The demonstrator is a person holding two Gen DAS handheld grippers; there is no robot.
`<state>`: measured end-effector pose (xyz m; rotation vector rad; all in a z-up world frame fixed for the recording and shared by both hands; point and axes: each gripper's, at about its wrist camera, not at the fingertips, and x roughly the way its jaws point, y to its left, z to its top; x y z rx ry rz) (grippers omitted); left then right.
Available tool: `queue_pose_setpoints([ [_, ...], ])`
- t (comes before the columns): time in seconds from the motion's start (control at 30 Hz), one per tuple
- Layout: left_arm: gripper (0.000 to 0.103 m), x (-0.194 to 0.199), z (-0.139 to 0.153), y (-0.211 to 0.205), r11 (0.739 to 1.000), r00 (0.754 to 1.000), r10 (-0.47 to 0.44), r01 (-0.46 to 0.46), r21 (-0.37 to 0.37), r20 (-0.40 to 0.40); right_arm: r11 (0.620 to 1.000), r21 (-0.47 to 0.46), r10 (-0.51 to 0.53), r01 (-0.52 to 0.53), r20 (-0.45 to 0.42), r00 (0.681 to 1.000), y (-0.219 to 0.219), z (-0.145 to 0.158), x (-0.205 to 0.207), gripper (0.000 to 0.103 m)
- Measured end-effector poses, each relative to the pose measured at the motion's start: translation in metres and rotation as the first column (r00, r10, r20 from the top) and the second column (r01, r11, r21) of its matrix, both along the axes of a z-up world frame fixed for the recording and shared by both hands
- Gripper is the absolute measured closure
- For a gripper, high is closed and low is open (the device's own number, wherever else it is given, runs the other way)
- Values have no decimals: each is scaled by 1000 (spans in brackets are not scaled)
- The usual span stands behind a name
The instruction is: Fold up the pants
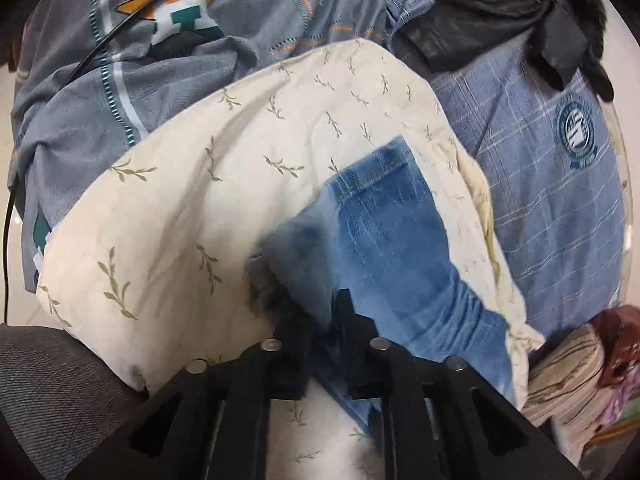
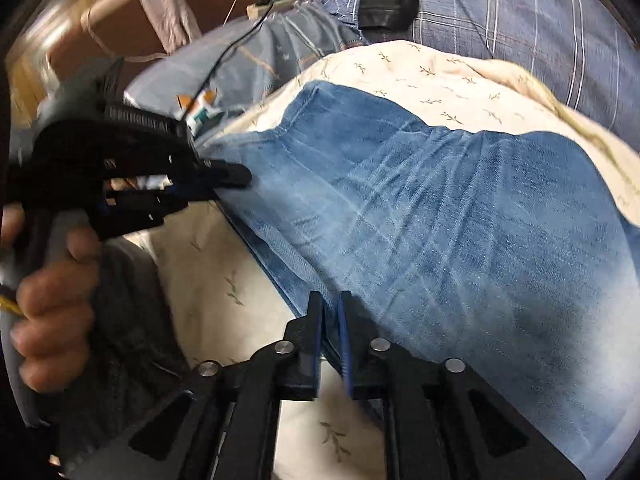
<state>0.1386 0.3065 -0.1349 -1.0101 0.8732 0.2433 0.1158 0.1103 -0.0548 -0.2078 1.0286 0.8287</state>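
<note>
Blue denim pants (image 2: 440, 220) lie across a cream pillow (image 2: 440, 80) with a leaf print. My right gripper (image 2: 330, 300) is shut on the near edge of the pants. My left gripper (image 2: 236, 176) shows at the left of the right wrist view, held by a hand, its jaws shut on the pants' left edge. In the left wrist view the left gripper (image 1: 316, 300) pinches a bunched fold of the pants (image 1: 396, 232), which drape over the cream pillow (image 1: 180, 184).
Grey patterned bedding (image 1: 80, 112) lies behind the pillow, with a blue plaid sheet (image 1: 552, 184) at the right. Dark clothes (image 1: 500, 20) lie at the back. A black cable (image 1: 92, 52) crosses the bedding. A power strip (image 2: 276, 0) sits far back.
</note>
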Motion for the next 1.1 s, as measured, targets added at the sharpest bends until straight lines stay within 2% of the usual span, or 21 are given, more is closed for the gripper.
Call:
queue_pose_setpoints([
  [0.07, 82, 3, -3, -2, 1000, 1000, -2, 2, -22, -3, 998, 69, 0, -2, 23, 1000, -4, 21, 4, 40],
  [0.13, 79, -4, -3, 2, 999, 1000, 13, -13, -38, 13, 994, 110, -27, 19, 71, 997, -5, 46, 18, 26],
  [0.2, 77, -13, -2, 9, 998, 999, 39, -38, -42, 25, 991, 130, -24, 18, 46, 999, 3, 56, 46, 26],
  [0.27, 77, -16, -3, 14, 998, 998, 47, -46, -35, 30, 991, 135, -17, 20, -24, 1000, 20, 57, 87, 26],
  [0.4, 76, -22, -6, 18, 999, 999, 26, -24, -47, 36, 998, 55, -9, 16, -132, 991, 59, 32, 152, 26],
  [0.43, 77, -24, -5, 19, 999, 999, 29, -27, -39, 38, 999, 39, -6, 13, -161, 987, 66, 26, 159, 26],
  [0.53, 76, -33, 1, 16, 997, 999, 52, -53, 57, 16, 1000, 13, 4, -1, -259, 966, 89, 3, 186, 28],
  [0.6, 76, -37, 5, 18, 996, 998, 62, -64, 69, 18, 999, -25, 30, -39, -297, 954, 104, -9, 190, 28],
  [0.67, 70, -37, 3, 18, 996, 998, 60, -60, 71, 8, 994, -75, 46, -75, -328, 943, 114, -24, 190, 29],
  [0.7, 67, -34, 1, 17, 997, 999, 43, -43, 66, -7, 993, -80, 59, -88, -310, 949, 118, -23, 189, 30],
  [0.73, 67, -31, -3, 16, 999, 1000, 21, -19, 50, -23, 990, -82, 81, -111, -304, 949, 120, -22, 187, 37],
  [0.77, 68, -29, -7, 15, 1000, 999, -4, 4, 27, -32, 987, -91, 100, -133, -305, 947, 123, -22, 184, 52],
  [0.83, 66, -29, -10, 14, 1000, 1000, -17, 17, -19, -16, 980, -125, 113, -154, -288, 951, 126, -23, 179, 61],
  [0.93, 63, -21, -17, 15, 997, 1000, -3, 2, -73, -18, 975, -151, 123, -166, -259, 958, 129, -24, 175, 62],
  [1.0, 67, -12, -19, 24, 991, 999, 46, -46, -126, -8, 973, -159, 124, -165, -241, 963, 132, -26, 172, 67],
  [1.07, 88, -3, -21, 36, 984, 998, 69, -69, -162, -10, 973, -163, 121, -160, -228, 966, 133, -24, 172, 84],
  [1.1, 89, -1, -24, 38, 981, 998, 68, -69, -183, -9, 975, -154, 124, -161, -224, 967, 133, -20, 171, 88],
])
